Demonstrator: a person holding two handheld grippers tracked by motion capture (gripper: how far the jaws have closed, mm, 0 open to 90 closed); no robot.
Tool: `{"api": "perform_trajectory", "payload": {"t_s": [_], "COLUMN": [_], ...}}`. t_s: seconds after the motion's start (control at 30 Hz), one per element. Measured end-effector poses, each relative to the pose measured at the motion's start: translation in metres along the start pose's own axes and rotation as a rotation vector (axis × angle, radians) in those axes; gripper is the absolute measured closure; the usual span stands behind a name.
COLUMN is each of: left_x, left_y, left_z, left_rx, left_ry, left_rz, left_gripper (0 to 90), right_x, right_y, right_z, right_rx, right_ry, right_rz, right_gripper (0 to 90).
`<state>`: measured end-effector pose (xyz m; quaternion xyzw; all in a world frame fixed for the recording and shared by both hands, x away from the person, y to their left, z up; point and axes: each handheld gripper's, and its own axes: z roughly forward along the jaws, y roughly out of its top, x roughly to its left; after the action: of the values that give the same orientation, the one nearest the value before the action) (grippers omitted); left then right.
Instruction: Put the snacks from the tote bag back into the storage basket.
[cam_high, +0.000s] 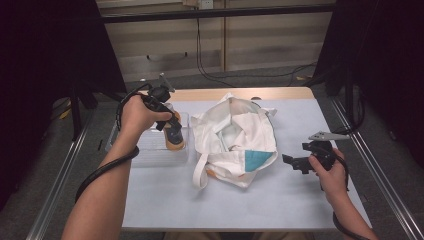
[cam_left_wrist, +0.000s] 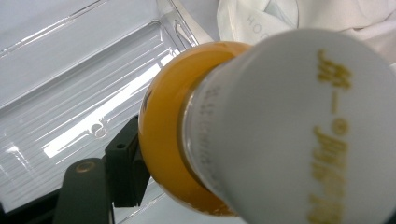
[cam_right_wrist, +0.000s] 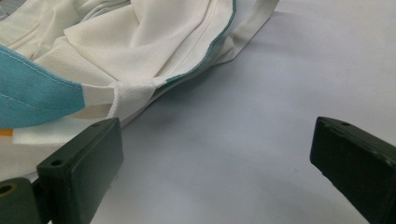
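Bottle (cam_high: 174, 136) pinched in left tongs (cam_high: 173, 131) over the clear tray (cam_high: 150, 150) — not yet bagged — right tongs (cam_right_wrist: 215, 163) spread beside the tote (cam_high: 235, 140).

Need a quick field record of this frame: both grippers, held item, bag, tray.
left gripper: shut on the bottle, above the clear tray
bottle: orange body, white cap with gold print
clear tray: left of the bag, bare ribbed floor under the bottle
right gripper: open, nothing between the jaws, just right of the bag
bag: white cloth tote, teal patch, mouth open, lying mid-table
table: pale cover
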<state>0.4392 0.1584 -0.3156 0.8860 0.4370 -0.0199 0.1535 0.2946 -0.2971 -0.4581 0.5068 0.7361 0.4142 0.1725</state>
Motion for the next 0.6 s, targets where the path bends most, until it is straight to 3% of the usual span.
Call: {"api": "perform_trajectory", "payload": {"t_s": [0.6], "left_x": [-0.0003], "left_y": [-0.0007], "left_z": [0.0042], "left_rx": [0.010], "left_ry": [-0.003], "left_rz": [-0.001], "left_gripper": [30.3], "right_x": [-0.0003], "right_y": [0.0003], "right_z": [-0.0004], "right_rx": [-0.003], "right_ry": [0.003], "right_rz": [-0.002], "right_gripper": [2.5]}}
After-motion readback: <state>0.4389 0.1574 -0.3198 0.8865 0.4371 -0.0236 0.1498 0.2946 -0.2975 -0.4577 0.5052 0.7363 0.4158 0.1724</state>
